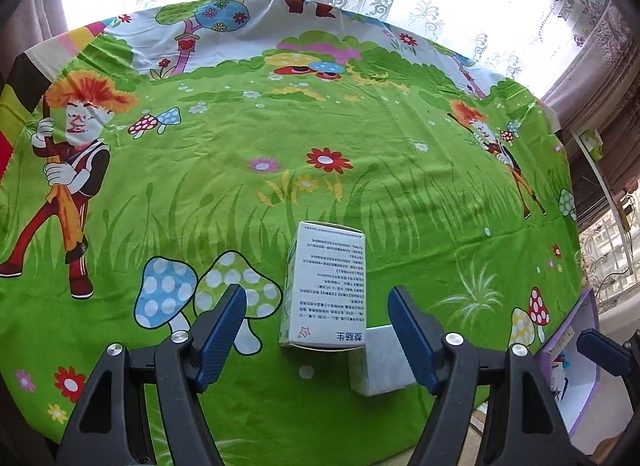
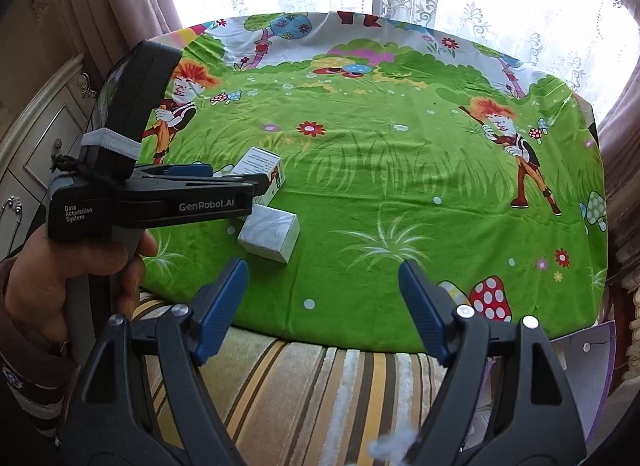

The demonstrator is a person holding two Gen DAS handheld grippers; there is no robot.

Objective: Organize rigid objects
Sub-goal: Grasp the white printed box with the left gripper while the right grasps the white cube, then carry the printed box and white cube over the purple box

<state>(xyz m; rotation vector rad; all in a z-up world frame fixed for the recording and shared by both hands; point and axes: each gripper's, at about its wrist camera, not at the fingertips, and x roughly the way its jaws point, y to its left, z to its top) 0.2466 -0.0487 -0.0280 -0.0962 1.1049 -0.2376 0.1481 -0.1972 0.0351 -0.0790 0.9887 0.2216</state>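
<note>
A white carton with printed text (image 1: 326,286) lies on the green cartoon cloth (image 1: 320,137), and a smaller plain white box (image 1: 378,362) lies right behind it, nearer me. My left gripper (image 1: 316,332) is open and empty, its fingers on either side of the two boxes and just above them. In the right wrist view the carton (image 2: 262,169) is partly hidden by the left gripper (image 2: 240,181), and the small white box (image 2: 270,234) lies in front of it. My right gripper (image 2: 322,306) is open and empty, over the table's near edge.
A purple open box (image 1: 576,366) sits off the table's right edge, also seen in the right wrist view (image 2: 600,370). A striped cushion (image 2: 312,386) lies below the table's front edge. Curtains and a window stand behind the table.
</note>
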